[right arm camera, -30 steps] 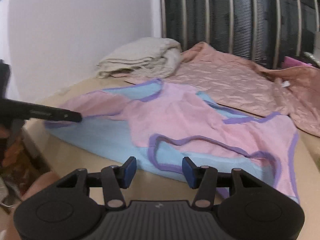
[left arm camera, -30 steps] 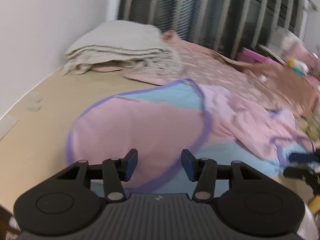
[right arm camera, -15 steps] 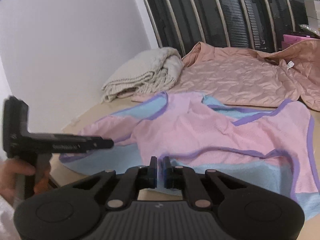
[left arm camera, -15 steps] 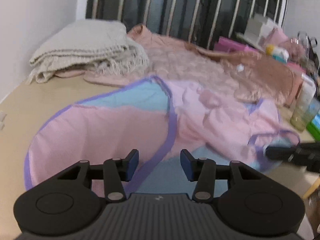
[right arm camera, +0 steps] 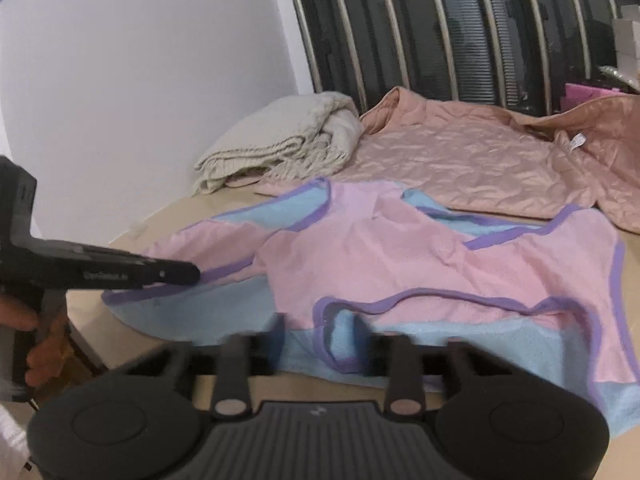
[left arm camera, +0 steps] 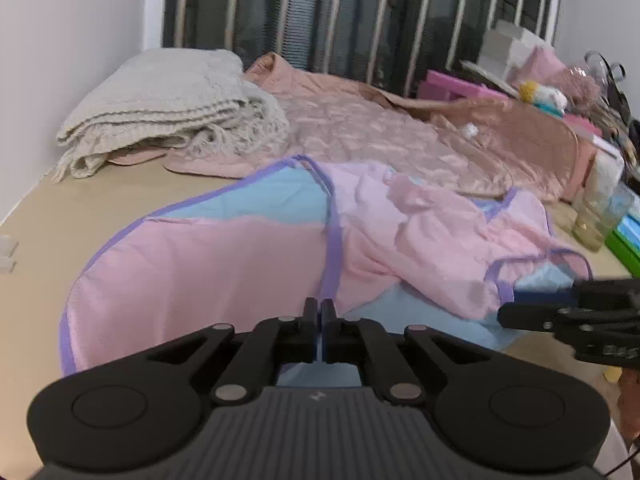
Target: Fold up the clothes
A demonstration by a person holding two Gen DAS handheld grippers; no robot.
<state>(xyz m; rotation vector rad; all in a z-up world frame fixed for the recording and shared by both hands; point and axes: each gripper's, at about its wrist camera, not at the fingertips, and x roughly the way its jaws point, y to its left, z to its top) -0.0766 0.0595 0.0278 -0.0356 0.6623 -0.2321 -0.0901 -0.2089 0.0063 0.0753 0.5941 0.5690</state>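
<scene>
A pink and light-blue garment [left arm camera: 224, 264] with purple trim lies spread on the tan tabletop [left arm camera: 80, 208]. My left gripper [left arm camera: 320, 312] is shut, its tips pinching the purple trim at the garment's near edge. From the right wrist view the same gripper [right arm camera: 192, 274] comes in from the left, its tip on the purple hem. My right gripper [right arm camera: 318, 338] is blurred; its fingers [right arm camera: 276, 340] stand apart over a purple-edged blue fold [right arm camera: 340, 340] without pressing it. It also shows side-on in the left wrist view, right gripper [left arm camera: 508, 306] at the garment's right end.
A folded cream knit blanket [left arm camera: 168, 108] and a quilted peach jacket [left arm camera: 380, 136] lie behind the garment. Boxes, a jar [left arm camera: 600, 216] and clutter crowd the right side. A barred window [right arm camera: 460, 28] backs the table. A hand [right arm camera: 36, 340] grips the left tool.
The left jaws came together on the purple trim. The right jaws, open a second ago and shut half a second ago, now stand apart again and blurred.
</scene>
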